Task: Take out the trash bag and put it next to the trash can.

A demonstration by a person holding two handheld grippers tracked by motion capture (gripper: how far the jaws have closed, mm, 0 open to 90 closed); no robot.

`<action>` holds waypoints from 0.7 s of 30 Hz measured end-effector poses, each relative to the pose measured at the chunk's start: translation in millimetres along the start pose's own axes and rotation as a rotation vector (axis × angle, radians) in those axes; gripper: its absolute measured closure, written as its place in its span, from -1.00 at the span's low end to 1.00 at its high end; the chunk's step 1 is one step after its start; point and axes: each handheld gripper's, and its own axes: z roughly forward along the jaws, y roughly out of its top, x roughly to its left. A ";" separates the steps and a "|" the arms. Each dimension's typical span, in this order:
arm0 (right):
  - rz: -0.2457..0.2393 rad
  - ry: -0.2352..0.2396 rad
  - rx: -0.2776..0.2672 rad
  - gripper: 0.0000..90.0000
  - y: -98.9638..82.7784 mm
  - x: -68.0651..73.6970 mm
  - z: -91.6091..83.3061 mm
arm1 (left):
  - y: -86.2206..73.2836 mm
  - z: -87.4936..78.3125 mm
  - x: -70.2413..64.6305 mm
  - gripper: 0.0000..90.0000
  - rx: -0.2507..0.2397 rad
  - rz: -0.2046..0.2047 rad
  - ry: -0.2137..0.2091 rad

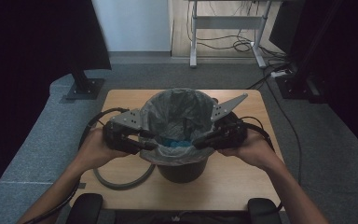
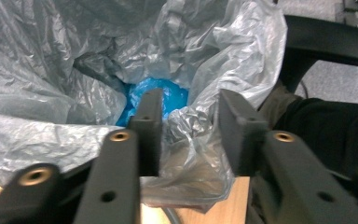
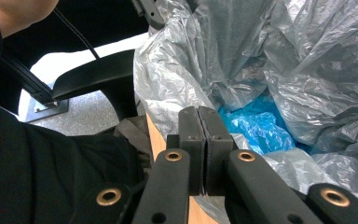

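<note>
A dark bin [image 1: 182,170] lined with a grey plastic bag [image 1: 177,112] stands mid-table, with something blue and crumpled [image 1: 175,142] at its bottom. My left gripper [image 1: 151,145] sits at the bag's near-left rim. In the left gripper view [image 2: 189,107] its jaws stand apart, with a loose fold of the bag's rim [image 2: 191,126] between the pads. My right gripper [image 1: 198,142] is at the near-right rim. In the right gripper view [image 3: 199,112] its pads meet flat, the bag [image 3: 261,60] lies just beside them, and I see no film between them.
A grey hose [image 1: 121,182] loops on the wooden table [image 1: 242,182] left of the bin. Black chair armrests [image 1: 86,205] flank the near edge. Cables trail from both grippers. A desk frame [image 1: 193,42] and floor cables lie beyond the table.
</note>
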 end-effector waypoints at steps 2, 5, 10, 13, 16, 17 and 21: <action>-0.001 -0.003 0.000 0.96 0.1 0.0 -0.1 | 0.3 -2.0 0.2 0.55 -0.012 -0.002 -0.010; -0.002 -0.012 -0.007 0.97 0.4 -0.3 -1.0 | 0.5 -4.6 -0.5 0.83 -0.022 0.005 -0.003; -0.006 -0.028 -0.028 0.98 2.3 -0.4 -5.5 | 0.7 -6.0 2.1 0.95 -0.039 -0.002 -0.008; -0.012 -0.035 -0.029 0.98 4.7 0.0 -7.2 | 0.7 -7.2 5.2 0.95 -0.071 -0.016 -0.031; -0.016 -0.043 -0.032 0.98 7.7 -0.4 -8.4 | 0.9 -9.0 7.5 0.96 -0.100 -0.033 -0.036; -0.017 -0.051 -0.038 0.98 8.7 -0.7 -9.3 | 0.8 -10.3 8.4 0.96 -0.110 -0.039 -0.035; -0.015 -0.066 -0.055 0.98 11.8 -2.1 -12.9 | 0.6 -15.5 11.6 0.97 -0.141 -0.067 -0.033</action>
